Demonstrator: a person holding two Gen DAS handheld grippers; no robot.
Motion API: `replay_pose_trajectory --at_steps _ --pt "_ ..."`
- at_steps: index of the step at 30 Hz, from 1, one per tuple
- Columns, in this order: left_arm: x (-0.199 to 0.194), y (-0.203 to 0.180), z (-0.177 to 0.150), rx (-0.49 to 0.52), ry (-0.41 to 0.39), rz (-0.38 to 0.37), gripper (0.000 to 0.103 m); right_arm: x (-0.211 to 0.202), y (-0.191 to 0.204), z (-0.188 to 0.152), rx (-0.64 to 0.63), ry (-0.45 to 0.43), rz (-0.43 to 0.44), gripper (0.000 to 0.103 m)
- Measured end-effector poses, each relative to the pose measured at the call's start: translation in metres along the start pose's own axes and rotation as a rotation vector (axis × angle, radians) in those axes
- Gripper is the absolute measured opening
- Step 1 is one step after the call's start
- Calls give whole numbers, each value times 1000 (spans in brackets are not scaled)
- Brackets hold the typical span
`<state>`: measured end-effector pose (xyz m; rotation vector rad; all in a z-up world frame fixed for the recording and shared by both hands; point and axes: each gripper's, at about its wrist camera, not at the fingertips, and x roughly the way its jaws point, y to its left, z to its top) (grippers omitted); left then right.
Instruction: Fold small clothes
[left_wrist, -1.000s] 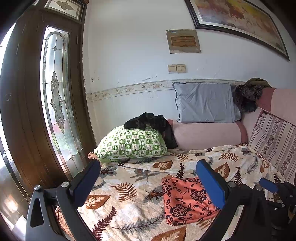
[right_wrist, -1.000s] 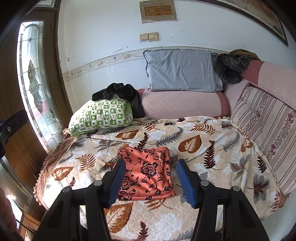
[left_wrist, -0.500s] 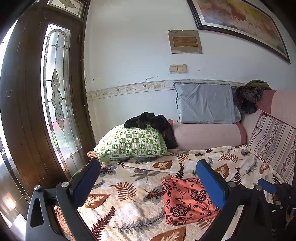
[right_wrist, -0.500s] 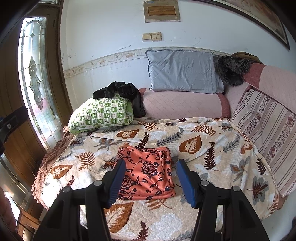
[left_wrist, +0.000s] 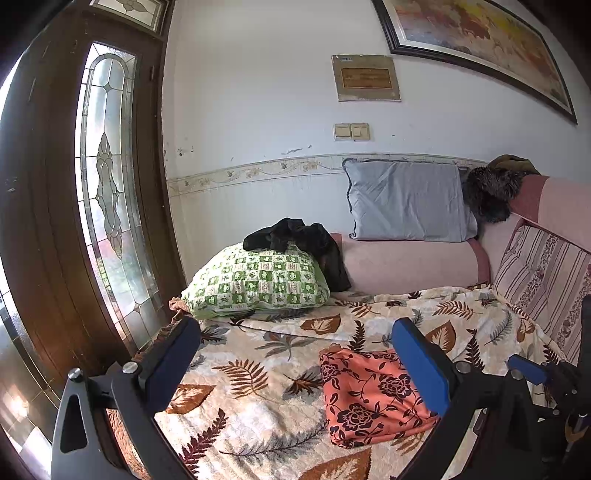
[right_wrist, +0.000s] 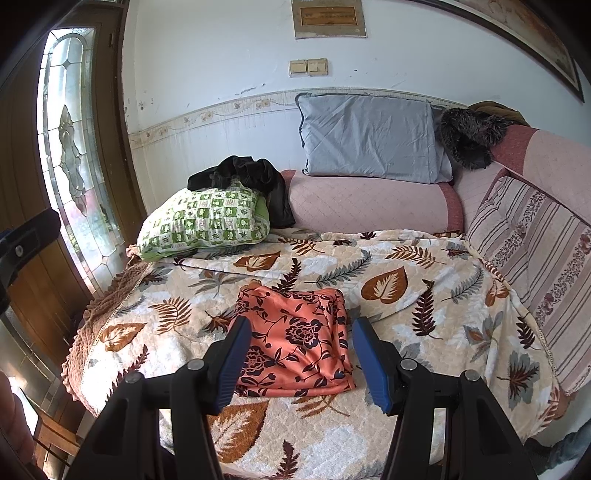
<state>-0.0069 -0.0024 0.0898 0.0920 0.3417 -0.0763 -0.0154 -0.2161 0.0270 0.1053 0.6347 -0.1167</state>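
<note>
Where folded square: orange floral garment (right_wrist: 295, 338), black roses, satiny.

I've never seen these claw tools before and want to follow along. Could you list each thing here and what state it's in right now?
Left gripper: open, empty, above the bedspread.
Right gripper: open, empty, held over the cloth.
Orange floral cloth: folded flat on the leaf-print bedspread.
Black garment: crumpled, draped over the green pillow.
Grey pillow: upright against the wall.
</note>
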Motion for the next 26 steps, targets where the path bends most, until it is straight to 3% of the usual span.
replay_pose_trajectory --at_steps 18,26 --pt "27 4 -2 -11 12 -23 103 30 11 6 -24 22 1 61" --pt "41 -2 -6 14 -33 -10 103 56 12 9 -18 41 0 61"
